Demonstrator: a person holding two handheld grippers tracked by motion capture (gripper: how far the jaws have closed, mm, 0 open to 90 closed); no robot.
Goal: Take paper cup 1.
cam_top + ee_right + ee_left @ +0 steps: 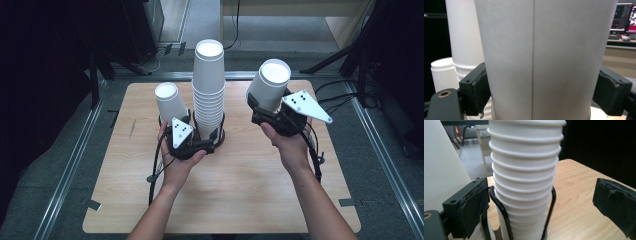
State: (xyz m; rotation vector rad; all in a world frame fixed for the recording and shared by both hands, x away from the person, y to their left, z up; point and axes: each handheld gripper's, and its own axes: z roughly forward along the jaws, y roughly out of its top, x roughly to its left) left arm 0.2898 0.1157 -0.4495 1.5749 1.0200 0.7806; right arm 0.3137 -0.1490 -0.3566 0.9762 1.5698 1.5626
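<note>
A tall stack of white paper cups [208, 90] stands in a black wire holder [220, 134] at the middle of the wooden table [125, 200]. My left gripper [207, 137] is open at the base of the stack. In the left gripper view the ridged stack [524, 170] stands between the jaws, close to the left pad [474, 207] and well apart from the right pad [616, 207]. A single white cup [169, 101] stands just left of the stack. My right gripper [265, 107] is shut on another white cup [270, 82], held above the table, with both pads [477, 87] against its wall [541, 55].
Metal rails [70, 165] run along both sides of the table, with dark floor and cables beyond. Black stands and equipment legs [345, 55] sit at the far right. The near half of the table top [235, 200] is bare wood.
</note>
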